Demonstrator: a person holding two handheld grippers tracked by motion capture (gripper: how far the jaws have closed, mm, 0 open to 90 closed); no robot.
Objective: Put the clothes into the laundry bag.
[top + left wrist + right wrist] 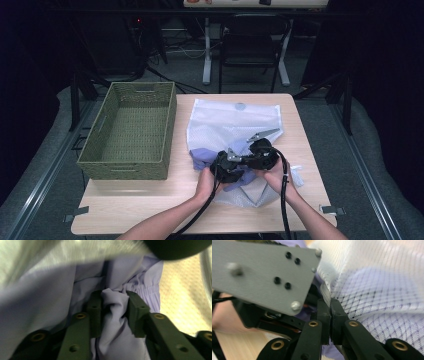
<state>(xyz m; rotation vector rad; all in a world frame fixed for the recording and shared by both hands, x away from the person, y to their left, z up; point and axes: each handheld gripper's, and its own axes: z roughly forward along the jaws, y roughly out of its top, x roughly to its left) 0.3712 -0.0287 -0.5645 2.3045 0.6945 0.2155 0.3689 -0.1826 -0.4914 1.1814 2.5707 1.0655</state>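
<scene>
Two hand-held grippers work close together at the near middle of the desk point(150, 200), and their split roles explain the pose. The right hand-held gripper point(330, 305) has its jaws pressed together on the zipped edge of a white mesh laundry bag point(235, 120), which lies flat across the desk with its far end towards the back edge; pinching the rim there seems meant to keep the mouth of the bag lifted and steady, so that cloth can pass through it. The left hand-held gripper point(113, 298) has a bunched fold of a lilac garment point(117, 332) between its jaws, which stand partly apart with the cloth filling the gap. Its pads look to be against the fold on both sides, so I judge it to be gripping, though loosely. The garment sits at the bag's opening, partly under the mesh and partly spilling out to the left on the desk, with a gathered elastic hem visible just beyond the jaws. From the high view, both hands meet over this spot, the left hand point(207, 182) beside the right hand point(275, 175). A woven green basket point(131, 131) stands empty at the left side of the desk, well apart from the bag, probably waiting to receive something once the garment is dealt with.
</scene>
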